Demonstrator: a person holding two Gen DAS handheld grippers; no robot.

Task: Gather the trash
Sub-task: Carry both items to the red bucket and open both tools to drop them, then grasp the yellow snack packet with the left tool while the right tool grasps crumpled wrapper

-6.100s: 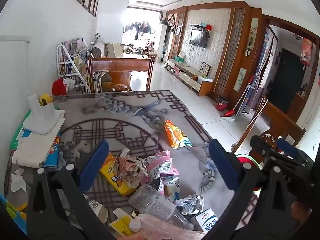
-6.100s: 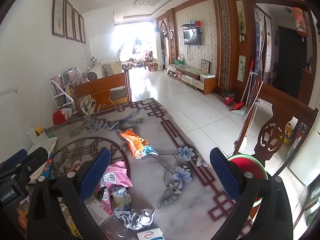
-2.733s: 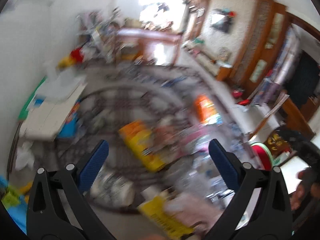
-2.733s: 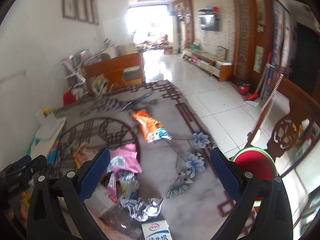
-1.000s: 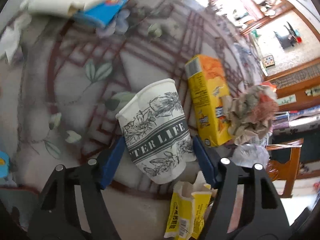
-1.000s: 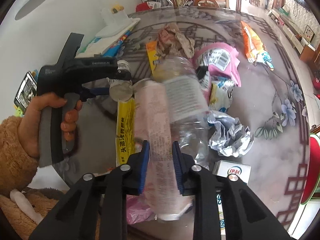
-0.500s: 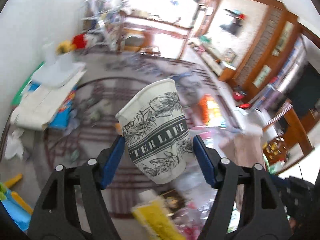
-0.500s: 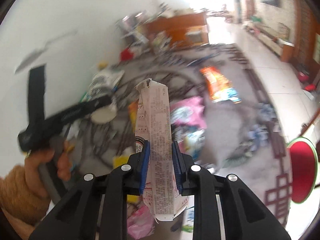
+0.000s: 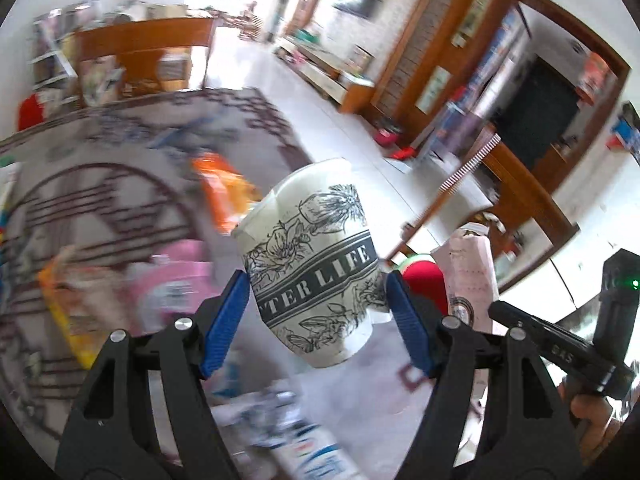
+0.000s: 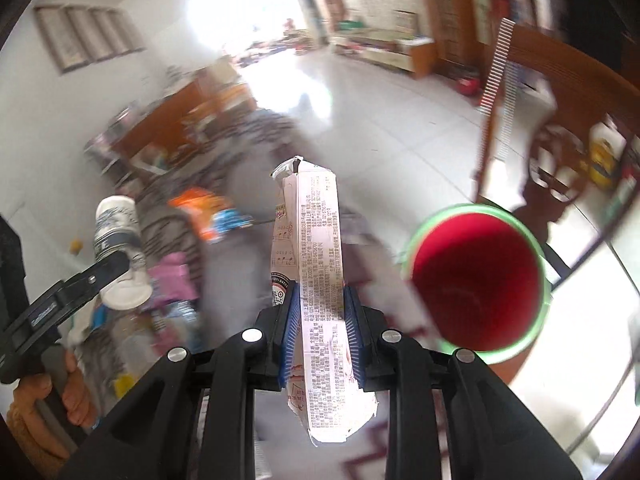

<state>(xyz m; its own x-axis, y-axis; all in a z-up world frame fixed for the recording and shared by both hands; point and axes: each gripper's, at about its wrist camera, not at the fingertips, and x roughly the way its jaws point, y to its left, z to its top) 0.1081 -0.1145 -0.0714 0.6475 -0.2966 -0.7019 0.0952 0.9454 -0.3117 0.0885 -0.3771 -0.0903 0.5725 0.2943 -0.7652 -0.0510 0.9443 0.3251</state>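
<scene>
Both claws grip trash: left claw (image 9: 318, 312) a floral-printed paper cup (image 9: 312, 260), right claw (image 10: 321, 328) a flattened carton (image 10: 316, 272).

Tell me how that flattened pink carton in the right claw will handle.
The pink carton looks squashed flat, so probably light and bendy. Pinched mid-length by the right claw, its torn top stands upright, suggesting some stiffness. Thin card may slip if loosened.
</scene>
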